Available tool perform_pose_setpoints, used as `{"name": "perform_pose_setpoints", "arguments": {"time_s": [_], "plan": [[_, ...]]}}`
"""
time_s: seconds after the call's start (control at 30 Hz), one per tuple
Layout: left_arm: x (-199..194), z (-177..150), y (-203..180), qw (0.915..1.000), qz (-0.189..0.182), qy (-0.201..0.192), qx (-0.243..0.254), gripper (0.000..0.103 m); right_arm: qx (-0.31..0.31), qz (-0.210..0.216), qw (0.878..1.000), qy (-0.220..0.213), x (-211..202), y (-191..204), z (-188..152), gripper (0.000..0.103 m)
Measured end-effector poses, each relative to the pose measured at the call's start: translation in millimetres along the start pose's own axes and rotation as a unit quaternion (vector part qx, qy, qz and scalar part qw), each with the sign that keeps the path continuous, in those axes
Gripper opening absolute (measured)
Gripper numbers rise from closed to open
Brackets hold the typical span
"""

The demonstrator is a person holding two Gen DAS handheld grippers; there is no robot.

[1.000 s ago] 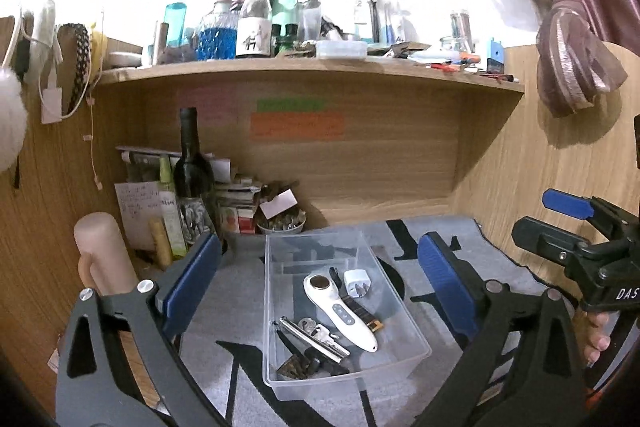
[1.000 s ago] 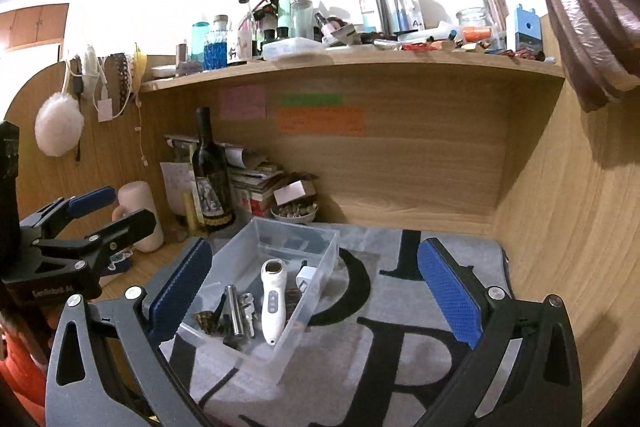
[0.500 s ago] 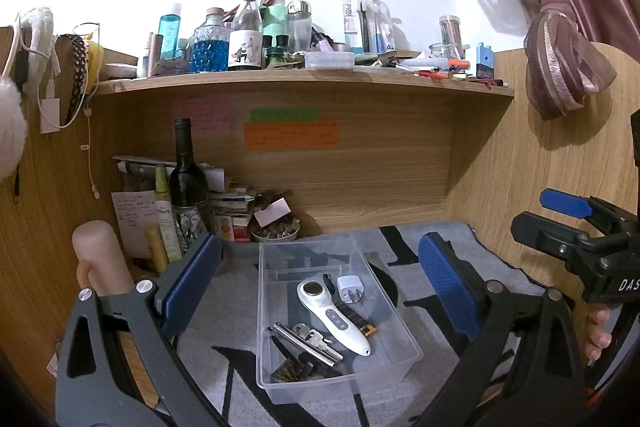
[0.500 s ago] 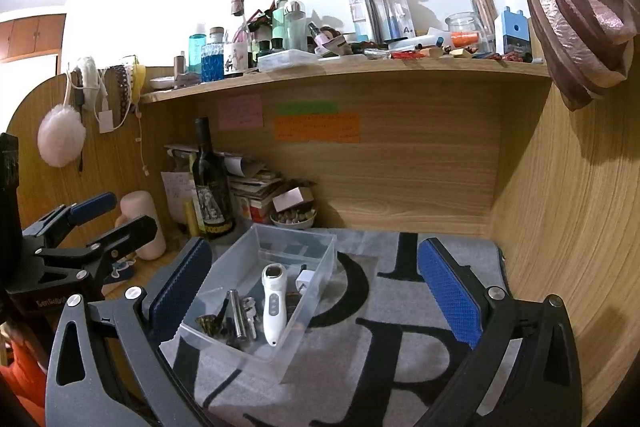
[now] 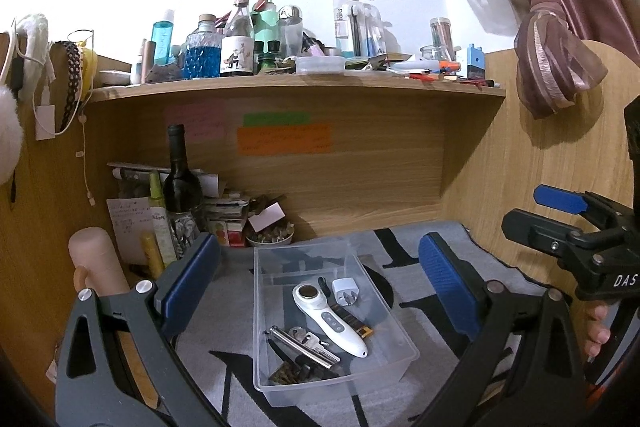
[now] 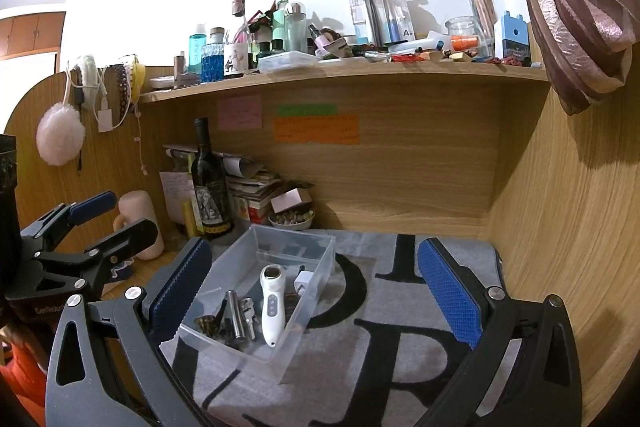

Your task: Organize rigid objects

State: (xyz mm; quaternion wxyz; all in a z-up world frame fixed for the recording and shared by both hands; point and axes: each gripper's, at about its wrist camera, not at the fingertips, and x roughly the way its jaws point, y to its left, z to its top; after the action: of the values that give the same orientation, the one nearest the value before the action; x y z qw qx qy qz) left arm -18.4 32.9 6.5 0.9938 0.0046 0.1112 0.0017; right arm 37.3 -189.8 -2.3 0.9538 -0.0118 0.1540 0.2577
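A clear plastic bin [image 5: 384, 367] [image 6: 316, 259] stands on the grey lettered mat. In it lie a white handheld device [image 5: 330, 319] [image 6: 272, 299], a white plug adapter [image 5: 346, 290] [image 6: 301, 282], a watch [image 5: 352, 323], keys [image 5: 310, 341], a metal cylinder [image 5: 300, 345] [image 6: 236, 313] and small dark pieces. My left gripper [image 5: 320, 283] is open and empty, held back above the bin. My right gripper [image 6: 316, 287] is open and empty, to the right of the bin, and shows at the right edge of the left wrist view [image 5: 568, 223].
A wine bottle [image 5: 180, 187], tubes, stacked booklets and a small bowl [image 5: 270, 239] crowd the back left corner. A pink cylinder [image 5: 94, 263] stands at the left. The wooden shelf [image 5: 296, 83] above holds several bottles and clutter. A wooden side panel [image 6: 568, 227] bounds the right.
Both grippers have risen and drawn back a little from the bin; the view now shows more of the upper shelf. The bin's contents have not moved.
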Motion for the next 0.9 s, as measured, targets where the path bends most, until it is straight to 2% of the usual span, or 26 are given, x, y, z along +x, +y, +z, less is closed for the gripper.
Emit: {"name": "perform_pose_setpoints", "arguments": {"time_s": [0.9], "plan": [[7.1,-1.6,8.0,0.9997,-0.006,0.013,-0.020,0.101,-0.001,-0.004,1.000,0.002,-0.1,0.1,0.1,0.103]]}}
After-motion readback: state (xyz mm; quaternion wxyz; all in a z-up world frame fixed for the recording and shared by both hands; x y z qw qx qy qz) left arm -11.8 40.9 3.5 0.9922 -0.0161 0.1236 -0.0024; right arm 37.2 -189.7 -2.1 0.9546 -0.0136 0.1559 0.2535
